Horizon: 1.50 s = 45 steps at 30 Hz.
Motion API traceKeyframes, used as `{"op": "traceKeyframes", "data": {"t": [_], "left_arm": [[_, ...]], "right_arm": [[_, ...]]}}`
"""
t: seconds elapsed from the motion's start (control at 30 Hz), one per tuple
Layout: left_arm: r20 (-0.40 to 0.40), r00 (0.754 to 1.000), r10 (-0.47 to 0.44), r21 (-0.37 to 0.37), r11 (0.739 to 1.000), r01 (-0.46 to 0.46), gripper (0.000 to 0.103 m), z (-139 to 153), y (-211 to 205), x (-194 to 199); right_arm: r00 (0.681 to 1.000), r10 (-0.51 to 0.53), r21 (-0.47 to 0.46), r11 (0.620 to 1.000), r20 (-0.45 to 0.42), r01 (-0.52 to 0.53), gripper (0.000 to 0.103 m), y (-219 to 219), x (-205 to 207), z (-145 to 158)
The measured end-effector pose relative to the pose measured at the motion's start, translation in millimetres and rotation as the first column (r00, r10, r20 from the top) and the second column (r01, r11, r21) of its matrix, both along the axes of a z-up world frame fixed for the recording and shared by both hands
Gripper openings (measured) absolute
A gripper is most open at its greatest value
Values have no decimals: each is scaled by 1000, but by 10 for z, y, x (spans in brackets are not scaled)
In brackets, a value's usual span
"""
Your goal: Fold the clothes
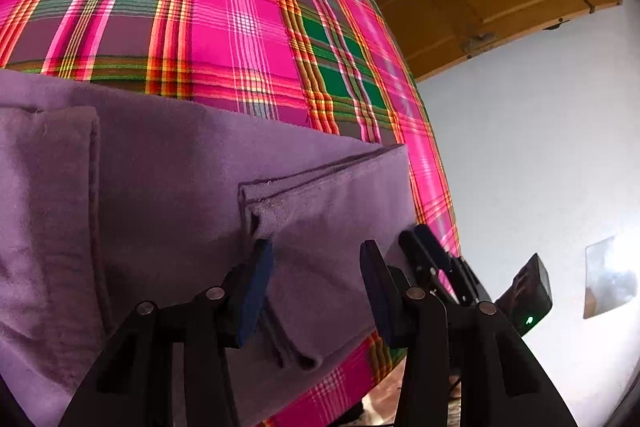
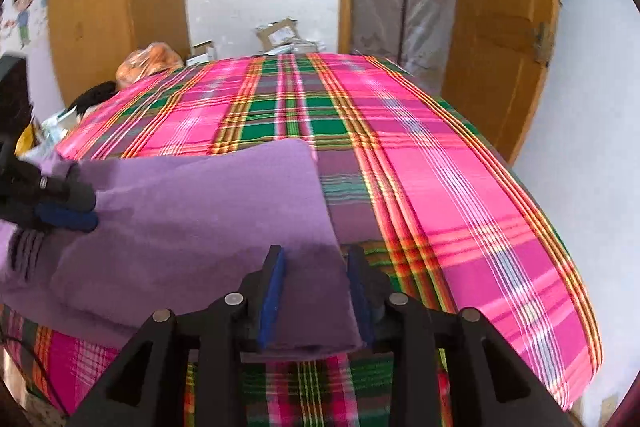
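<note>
Purple cloth (image 1: 168,179), folded, is laid on plaid bed cover (image 1: 240,27). Left gripper (image 1: 316,287): jaws apart, cloth edge between, ungripped. Right gripper (image 2: 316,291): part-open, cloth corner between, grip undetermined. Wooden door (image 2: 500,27) behind.

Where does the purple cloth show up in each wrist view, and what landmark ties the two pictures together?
Left wrist view: the purple cloth fills the lower left, its folded corner between the left claw fingers.
Right wrist view: the same cloth spreads across the lower left, its near right corner between the right claw fingers.
Shared landmark: the pink and green plaid bedspread under the cloth.
</note>
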<state>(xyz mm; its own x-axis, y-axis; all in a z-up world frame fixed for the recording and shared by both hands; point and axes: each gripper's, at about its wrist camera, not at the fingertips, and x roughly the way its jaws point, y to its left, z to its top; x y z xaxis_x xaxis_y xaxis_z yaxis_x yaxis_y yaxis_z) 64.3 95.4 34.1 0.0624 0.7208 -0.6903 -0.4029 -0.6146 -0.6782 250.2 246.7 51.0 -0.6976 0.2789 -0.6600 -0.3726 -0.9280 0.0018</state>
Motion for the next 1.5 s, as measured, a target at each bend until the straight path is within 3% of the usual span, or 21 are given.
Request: {"op": "traceKeyframes", "data": {"t": [0.07,0.17,0.27,0.37,0.57,0.8,1.07,1.3,1.5], "left_arm": [[-8,1000,-1,-17,1000,1,48,18,11,27],[-21,1000,10,-53,999,-11,48,29,11,74],[-9,1000,0,-100,995,-1,48,-17,-32,129],[-5,1000,5,-88,996,-5,48,17,-86,177],[-16,999,37,-63,997,-38,48,122,-221,250],[-37,995,92,-24,995,-93,48,257,-517,329],[-38,981,189,5,982,-189,48,323,-902,326],[-26,962,270,36,962,-269,48,342,-1234,263],[-16,950,312,40,949,-311,48,330,-1502,212]], "right_arm": [[1000,-7,-12,1000,-13,6,34,-21,49,31],[997,70,-36,997,-36,-72,34,-172,70,37],[996,85,21,996,16,-86,34,-304,35,-30],[997,73,-6,997,1,-73,34,-355,55,8],[971,240,36,970,5,-240,34,-832,-63,16],[943,333,49,941,21,-334,34,-1198,-70,-56],[951,308,48,950,29,-310,33,-1267,-145,-61],[938,346,38,938,-7,-346,30,-1310,-194,87],[930,362,71,928,69,-366,30,-1469,-255,-37]]}}
